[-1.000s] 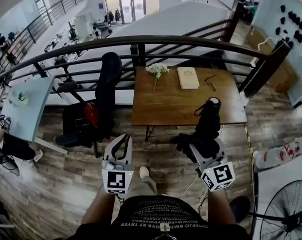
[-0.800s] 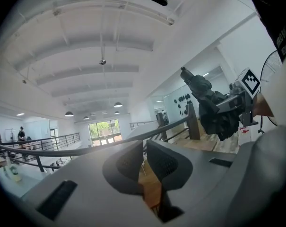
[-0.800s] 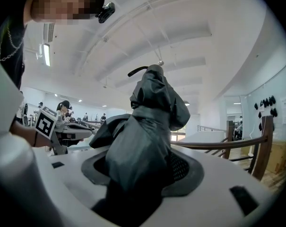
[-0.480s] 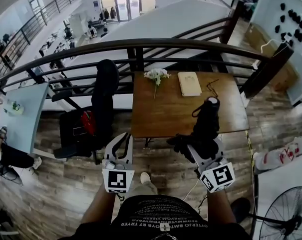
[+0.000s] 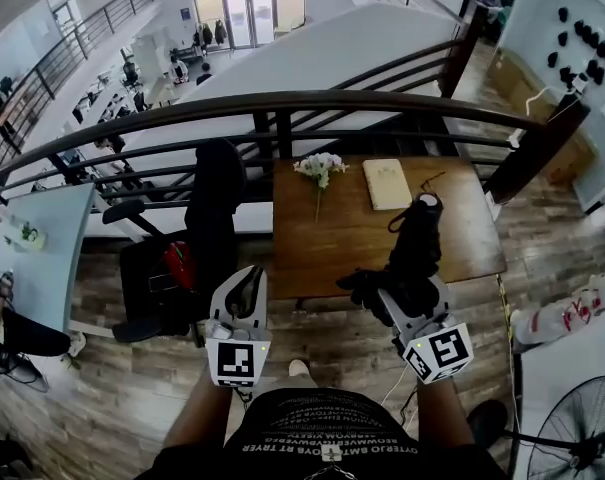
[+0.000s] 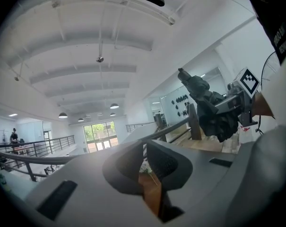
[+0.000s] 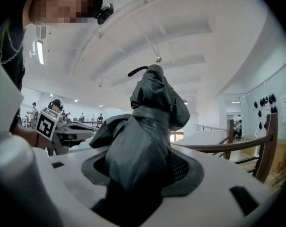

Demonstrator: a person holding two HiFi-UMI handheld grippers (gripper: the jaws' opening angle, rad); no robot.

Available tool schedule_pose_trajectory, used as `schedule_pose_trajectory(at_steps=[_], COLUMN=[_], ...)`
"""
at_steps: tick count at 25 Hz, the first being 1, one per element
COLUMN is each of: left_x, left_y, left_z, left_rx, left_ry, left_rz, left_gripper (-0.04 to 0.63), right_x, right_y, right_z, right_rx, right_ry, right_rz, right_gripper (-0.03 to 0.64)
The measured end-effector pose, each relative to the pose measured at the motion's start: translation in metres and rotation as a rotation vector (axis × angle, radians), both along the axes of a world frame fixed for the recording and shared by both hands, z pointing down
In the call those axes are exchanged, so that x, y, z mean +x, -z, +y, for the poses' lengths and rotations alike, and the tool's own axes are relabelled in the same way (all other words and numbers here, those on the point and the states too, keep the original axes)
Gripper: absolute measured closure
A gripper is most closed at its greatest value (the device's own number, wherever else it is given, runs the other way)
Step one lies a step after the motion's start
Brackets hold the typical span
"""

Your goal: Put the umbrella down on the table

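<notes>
the right hand-held gripper (image 5: 410,298) clamps the folded dark grey fabric umbrella (image 5: 417,243) in the air, by the near edge of the brown wooden desk (image 5: 342,238). the left hand-held gripper (image 5: 247,283) is closed and empty. the umbrella is probably light, but its soft cloth may slip, so squeeze the stiff core.

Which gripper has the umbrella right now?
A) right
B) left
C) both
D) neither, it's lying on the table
A: the right gripper has its jaws clamped on the folded umbrella, held up off the table, while the left gripper has nothing between its jaws.
</notes>
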State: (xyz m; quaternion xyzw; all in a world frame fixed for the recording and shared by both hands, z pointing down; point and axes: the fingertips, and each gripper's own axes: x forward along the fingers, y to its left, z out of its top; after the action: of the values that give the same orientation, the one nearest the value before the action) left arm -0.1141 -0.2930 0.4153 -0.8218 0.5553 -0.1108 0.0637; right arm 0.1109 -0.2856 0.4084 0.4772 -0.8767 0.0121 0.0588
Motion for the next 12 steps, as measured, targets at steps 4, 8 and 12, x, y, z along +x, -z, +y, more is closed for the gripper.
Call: schedule_pose_trajectory(at_steps=[4, 8, 12], left_x=[-0.009, -0.016, -0.013], left_y=[0.002, -0.006, -0.009], left_z=[-0.014, -0.023, -0.027], left_rx=[0.021, 0.009, 0.006], left_ry=[-0.03, -0.031, -0.039], left_rz=[0.007, 0.035, 0.06], left_gripper=[0.551, 0.551, 0.551], right_x=[-0.011, -0.022, -0.02], right_y=[-0.001, -0.013, -0.024], right_z=[-0.015, -0.02, -0.024], right_rx=[0.0, -0.044, -0.072], right_ry=[-0.011, -0.01, -0.018], right_rz=[-0.007, -0.013, 0.003], right_gripper=[0.347, 0.347, 0.347])
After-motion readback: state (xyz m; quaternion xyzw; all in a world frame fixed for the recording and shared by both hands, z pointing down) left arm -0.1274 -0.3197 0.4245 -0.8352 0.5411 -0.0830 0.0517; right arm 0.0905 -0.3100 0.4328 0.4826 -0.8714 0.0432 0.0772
